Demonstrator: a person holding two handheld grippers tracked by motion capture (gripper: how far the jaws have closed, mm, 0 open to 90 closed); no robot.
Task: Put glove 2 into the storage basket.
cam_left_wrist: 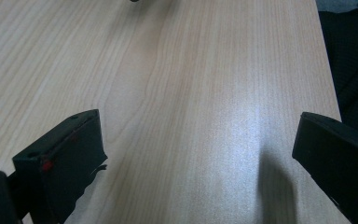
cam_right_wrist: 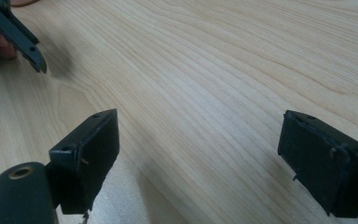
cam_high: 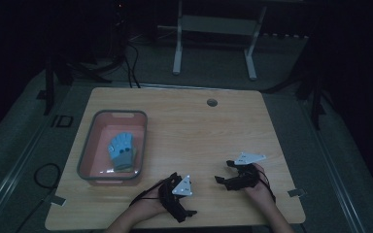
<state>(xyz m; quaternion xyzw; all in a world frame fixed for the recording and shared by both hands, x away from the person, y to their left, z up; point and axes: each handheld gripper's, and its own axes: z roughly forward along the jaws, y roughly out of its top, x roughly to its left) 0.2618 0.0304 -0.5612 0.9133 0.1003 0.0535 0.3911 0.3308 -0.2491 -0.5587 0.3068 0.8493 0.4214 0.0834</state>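
Observation:
A light blue ridged object (cam_high: 121, 150) with dark dots lies inside a pink bin (cam_high: 119, 113) with a grey rim at the table's left. My left gripper (cam_high: 184, 196) rests near the front edge, right of the bin and apart from it. Its jaws stand wide open over bare wood in the left gripper view (cam_left_wrist: 200, 128). My right gripper (cam_high: 223, 171) sits a little to the right, pointing left toward the other one. It is open too, with nothing between its jaws (cam_right_wrist: 200, 126). A jaw of the left gripper (cam_right_wrist: 23, 39) shows at the top left of the right gripper view.
The wooden table (cam_high: 204, 131) has a round cable hole (cam_high: 211, 102) near its far edge. Its right edge (cam_left_wrist: 328, 70) shows in the left gripper view. A white desk frame (cam_high: 177, 48) stands on the floor behind, and a cable (cam_high: 46, 174) loops at the left.

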